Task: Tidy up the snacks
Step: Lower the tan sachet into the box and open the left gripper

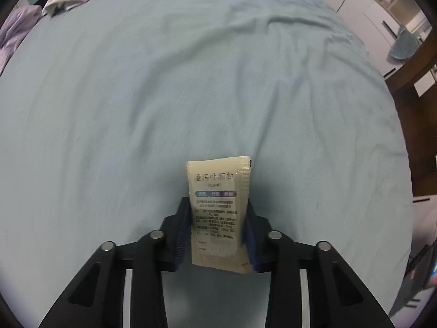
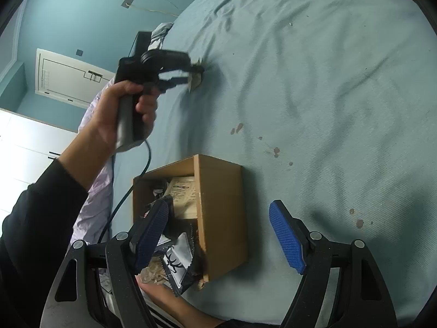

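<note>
The left gripper [image 1: 218, 232] points steeply down at a bed [image 1: 191, 95] covered in a pale blue sheet, and its two black fingers [image 1: 180, 235] with blue ribbed pads are closed narrowly on a cream sachet [image 1: 217, 205] printed with dark text. The sachet stands upright between the pads, its lower half clamped from both sides and its upper half rising clear above the fingertips, with the sheet just behind it. In the right wrist view the same left gripper [image 2: 192, 75] shows from the side, held by the person's left hand [image 2: 120, 114] in a dark sleeve, with the sachet [image 2: 195, 80] pinched at its tip right down at the sheet. The right gripper [image 2: 218, 235] has its fingers [image 2: 286, 240] spread wide with nothing between the pads. Its left finger hangs over an open cardboard box [image 2: 221, 205] that lies on the bed near its edge, while its right finger is over bare sheet beside the box. Inside the box lie several snack packets [image 2: 177, 262], among them a black-and-white one and a beige printed one. The box is well apart from the sachet in the left gripper.
</note>
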Action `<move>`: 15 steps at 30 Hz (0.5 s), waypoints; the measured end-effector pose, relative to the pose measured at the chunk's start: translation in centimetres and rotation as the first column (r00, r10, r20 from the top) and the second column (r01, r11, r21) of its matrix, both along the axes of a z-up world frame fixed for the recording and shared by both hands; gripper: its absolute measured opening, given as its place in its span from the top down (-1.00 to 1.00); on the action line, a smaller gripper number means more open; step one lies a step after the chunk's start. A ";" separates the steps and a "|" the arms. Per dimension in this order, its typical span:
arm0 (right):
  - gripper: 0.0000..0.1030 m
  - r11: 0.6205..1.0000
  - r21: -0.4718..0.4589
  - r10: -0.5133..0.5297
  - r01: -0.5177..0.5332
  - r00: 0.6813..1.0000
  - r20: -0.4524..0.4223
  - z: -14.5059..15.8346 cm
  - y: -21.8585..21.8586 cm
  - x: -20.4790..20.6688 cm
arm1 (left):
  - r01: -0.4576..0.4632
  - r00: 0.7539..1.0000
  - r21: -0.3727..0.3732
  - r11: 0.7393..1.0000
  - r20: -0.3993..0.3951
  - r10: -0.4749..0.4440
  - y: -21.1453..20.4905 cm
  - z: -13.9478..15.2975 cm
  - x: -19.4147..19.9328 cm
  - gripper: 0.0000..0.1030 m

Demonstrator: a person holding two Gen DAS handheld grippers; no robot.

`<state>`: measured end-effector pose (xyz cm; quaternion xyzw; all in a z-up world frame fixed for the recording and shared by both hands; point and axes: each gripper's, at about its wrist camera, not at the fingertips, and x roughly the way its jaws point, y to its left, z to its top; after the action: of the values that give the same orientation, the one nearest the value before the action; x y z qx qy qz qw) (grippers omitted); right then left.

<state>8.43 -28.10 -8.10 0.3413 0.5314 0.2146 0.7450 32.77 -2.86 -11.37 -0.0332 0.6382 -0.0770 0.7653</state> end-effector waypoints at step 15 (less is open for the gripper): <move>-0.47 0.984 -0.172 -0.012 0.035 0.991 0.134 4.0 1.9 -2.7 | 0.090 0.963 0.098 0.991 0.245 -0.112 4.8 16.0 -17.8 0.42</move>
<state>5.72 -26.24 -4.13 0.2661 0.4933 0.1808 0.8082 14.97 1.97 4.62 0.0422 0.5401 -0.0920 0.8355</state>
